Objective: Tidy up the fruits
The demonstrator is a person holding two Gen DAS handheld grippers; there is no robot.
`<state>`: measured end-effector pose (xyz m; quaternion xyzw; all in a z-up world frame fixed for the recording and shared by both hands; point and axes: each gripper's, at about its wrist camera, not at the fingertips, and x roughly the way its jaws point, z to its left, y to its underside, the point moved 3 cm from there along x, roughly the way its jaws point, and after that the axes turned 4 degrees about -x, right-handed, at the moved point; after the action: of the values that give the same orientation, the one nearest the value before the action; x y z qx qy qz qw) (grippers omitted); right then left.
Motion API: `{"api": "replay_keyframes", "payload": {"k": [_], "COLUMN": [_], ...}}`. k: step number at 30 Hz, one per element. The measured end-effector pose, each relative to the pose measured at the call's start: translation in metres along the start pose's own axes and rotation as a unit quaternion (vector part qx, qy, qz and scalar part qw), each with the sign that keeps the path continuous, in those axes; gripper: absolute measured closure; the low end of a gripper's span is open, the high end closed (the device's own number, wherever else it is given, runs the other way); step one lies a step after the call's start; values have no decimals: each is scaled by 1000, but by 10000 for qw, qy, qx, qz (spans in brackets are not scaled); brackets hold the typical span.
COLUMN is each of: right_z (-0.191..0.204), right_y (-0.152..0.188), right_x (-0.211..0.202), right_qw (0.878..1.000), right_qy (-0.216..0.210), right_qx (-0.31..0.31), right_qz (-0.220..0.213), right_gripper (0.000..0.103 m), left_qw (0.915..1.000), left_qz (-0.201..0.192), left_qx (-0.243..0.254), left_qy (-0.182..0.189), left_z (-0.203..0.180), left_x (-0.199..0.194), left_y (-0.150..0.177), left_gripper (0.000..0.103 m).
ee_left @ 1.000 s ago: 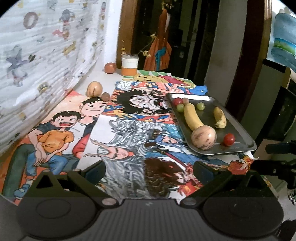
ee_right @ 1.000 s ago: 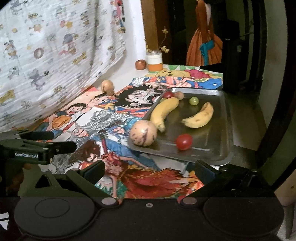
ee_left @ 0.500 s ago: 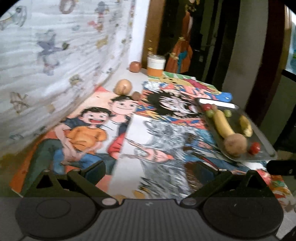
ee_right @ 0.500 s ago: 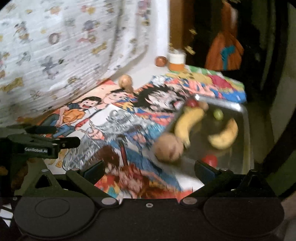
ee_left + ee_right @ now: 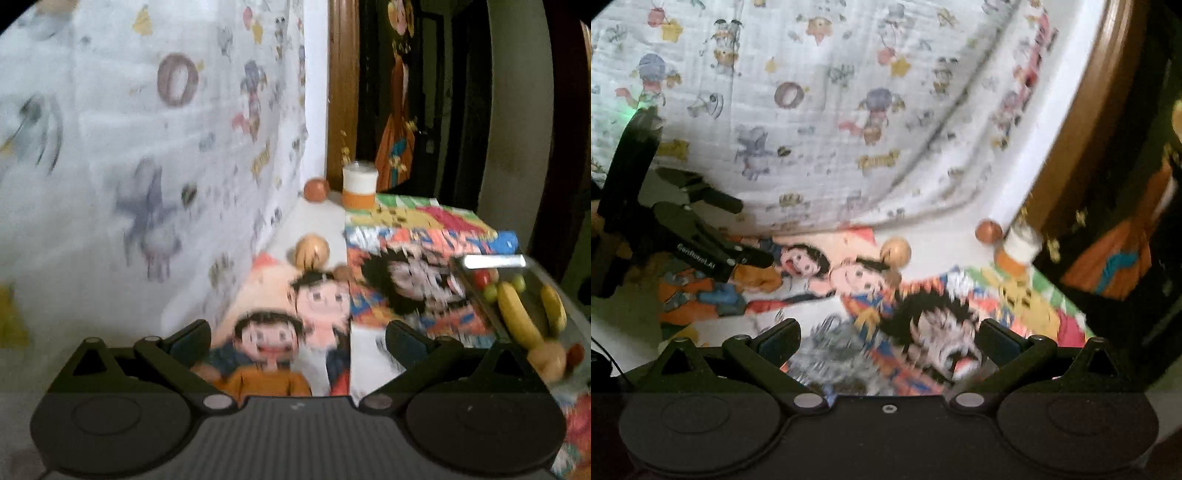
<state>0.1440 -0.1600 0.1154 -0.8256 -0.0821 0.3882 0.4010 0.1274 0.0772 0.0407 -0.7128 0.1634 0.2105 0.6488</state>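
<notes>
A metal tray (image 5: 495, 261) at the right of the left wrist view holds two bananas (image 5: 517, 317), a round tan fruit (image 5: 548, 360), grapes and small red fruits. Loose on the table lie a tan round fruit (image 5: 312, 251) (image 5: 895, 250), a small brown fruit (image 5: 342, 273) (image 5: 893, 277) beside it, and a reddish fruit (image 5: 316, 189) (image 5: 988, 231) by the wall. My left gripper (image 5: 297, 338) is open, empty, above the cartoon posters. My right gripper (image 5: 888, 338) is also open and empty. The left gripper's body (image 5: 698, 243) shows at the left of the right wrist view.
Cartoon posters (image 5: 402, 280) cover the table. A white and orange cup (image 5: 359, 184) (image 5: 1015, 251) stands at the back next to the reddish fruit. A printed white cloth (image 5: 812, 110) hangs along the left wall. A dark doorway with a wooden frame (image 5: 341, 92) lies behind.
Both grippers have swung left and forward toward the wall side. The tray has slid to the right edge of the left view and out of the right view. Both stay open.
</notes>
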Motion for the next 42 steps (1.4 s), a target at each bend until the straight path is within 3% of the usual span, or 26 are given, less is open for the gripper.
{"api": "replay_keyframes", "payload": {"k": [5,13,23,27,34,39,42], "right_z": [-17,-36,-49,-50,-54,-52,-51], "right_y": [2,28,32,27,23,16,14], "right_x": [30,78,130,156,196,220,232], "right_qw": [9995,9989,9965,9929,9823,9834,9833], "right_qy": [-123,-408,-720,-896,-1002,-941,-902], "right_qx": [-268,195,381,589,1333,1225,1202], "right_qz": [-73,-109,209,509,857,952,1026], "right_gripper": [1,1,6,11,17,22,27], "left_qw": [9998,9959,9950,9949,9945,9942,9939], "left_qz": [-70,257,638,706,822,912,964], "left_qx": [-148,-674,-587,-562,-478,-267,-92], "left_qy": [142,545,489,459,444,496,519], "left_z": [-4,-23,-28,-23,-9,-4,-5], "left_x": [31,111,196,215,238,246,250], "left_y": [-31,-61,-81,-82,-86,-86,-85], "left_gripper": [0,0,2,14,22,32,32]}}
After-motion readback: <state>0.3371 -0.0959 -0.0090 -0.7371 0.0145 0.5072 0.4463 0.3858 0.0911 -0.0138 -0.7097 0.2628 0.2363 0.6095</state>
